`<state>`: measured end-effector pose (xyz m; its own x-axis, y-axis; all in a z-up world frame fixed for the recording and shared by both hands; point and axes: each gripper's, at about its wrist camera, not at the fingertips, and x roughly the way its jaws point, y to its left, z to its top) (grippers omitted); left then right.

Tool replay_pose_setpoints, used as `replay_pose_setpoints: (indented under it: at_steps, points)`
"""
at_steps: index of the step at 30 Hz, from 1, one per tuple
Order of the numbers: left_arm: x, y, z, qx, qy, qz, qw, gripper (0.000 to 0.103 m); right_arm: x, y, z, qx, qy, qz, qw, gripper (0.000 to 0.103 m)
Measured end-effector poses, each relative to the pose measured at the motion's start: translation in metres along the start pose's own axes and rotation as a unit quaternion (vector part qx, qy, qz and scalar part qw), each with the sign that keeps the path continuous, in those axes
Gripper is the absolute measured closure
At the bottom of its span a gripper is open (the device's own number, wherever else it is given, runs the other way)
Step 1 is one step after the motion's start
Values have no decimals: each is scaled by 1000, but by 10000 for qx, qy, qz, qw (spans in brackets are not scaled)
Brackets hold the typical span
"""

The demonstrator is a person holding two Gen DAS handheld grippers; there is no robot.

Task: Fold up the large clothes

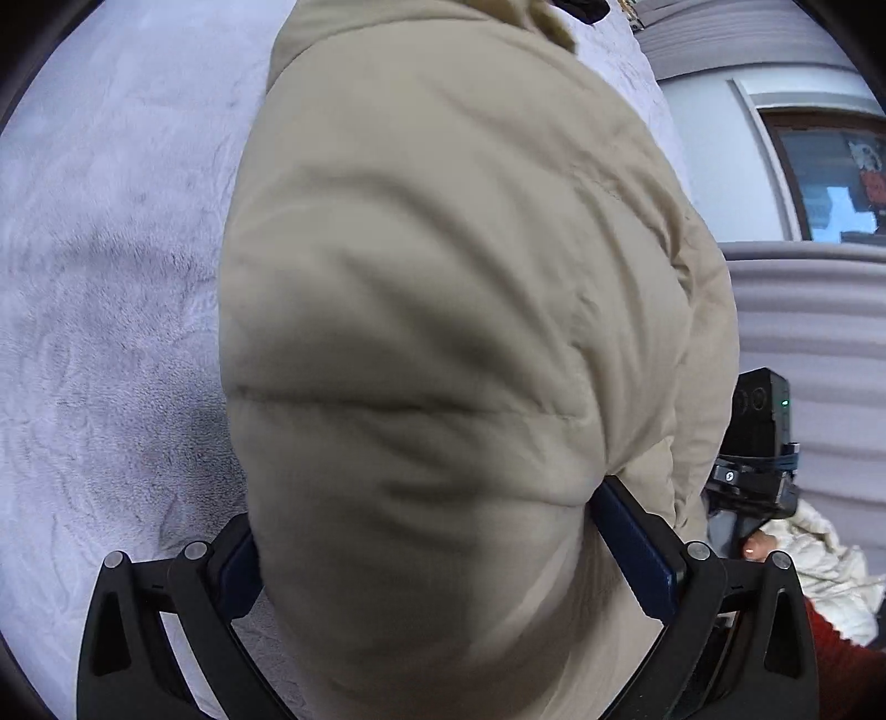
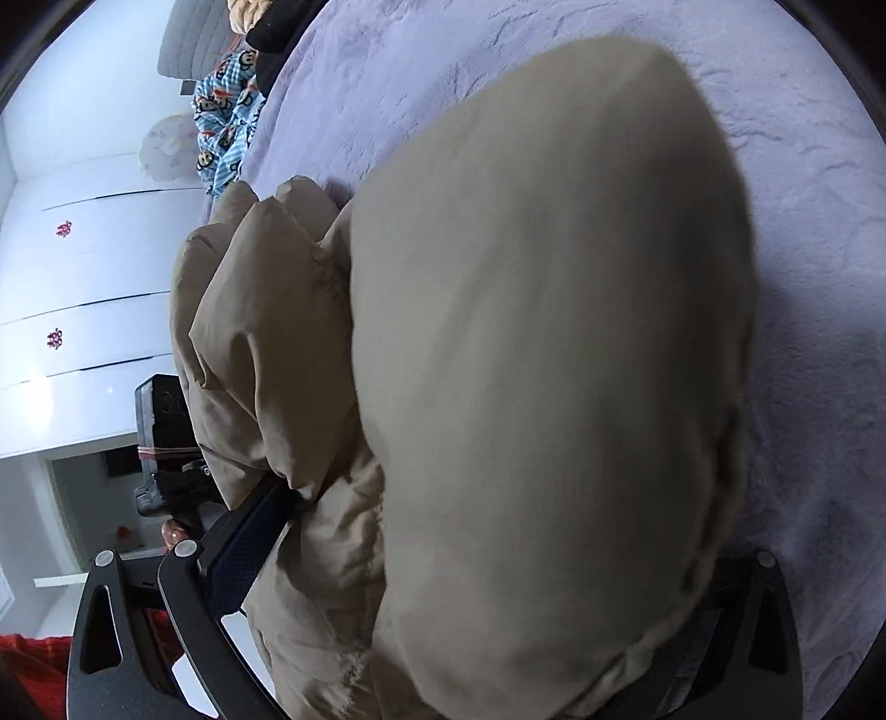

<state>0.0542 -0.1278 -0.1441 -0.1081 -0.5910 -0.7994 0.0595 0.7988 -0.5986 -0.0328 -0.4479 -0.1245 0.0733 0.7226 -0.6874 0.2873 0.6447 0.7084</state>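
Note:
A beige puffer jacket fills the middle of the left wrist view and hangs over the pale lilac bed cover. My left gripper is shut on a thick fold of the jacket; its blue pads press the fabric from both sides. In the right wrist view the jacket bulges over my right gripper, which is shut on it; one blue pad shows at the left, the other finger is hidden by fabric. Each view shows the other gripper's camera block beside the jacket.
The lilac fleece bed cover lies under everything. A blue cartoon-print cloth and dark clothes lie at the bed's far end. White drawers stand at the left. A grey ribbed headboard and a window show at the right.

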Motion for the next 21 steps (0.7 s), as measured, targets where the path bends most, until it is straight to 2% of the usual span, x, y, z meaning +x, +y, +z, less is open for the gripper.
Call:
replay_pose_setpoints:
  at_steps: [4, 6, 8, 11, 14, 21]
  points:
    - [-5, -25, -3, 177, -258, 384, 9988, 10, -1, -3, -2, 293, -126, 9, 9995, 2]
    - [-6, -39, -5, 278, -357, 513, 9977, 18, -2, -5, -3, 442, -142, 48, 9989, 9]
    - [-8, -50, -7, 367, -439, 634, 9963, 24, -5, -3, -5, 476, -206, 104, 9986, 26]
    - [-13, -65, -9, 462, -538, 784, 9944, 29, -10, 5, -8, 379, -297, 181, 9987, 44]
    - [-21, -81, -13, 599, -684, 887, 9919, 33, -13, 12, -11, 282, -352, 270, 9986, 51]
    - [-53, -92, -19, 753, -1087, 943, 9867, 34, -13, 50, -11, -127, -496, 436, 9977, 52]
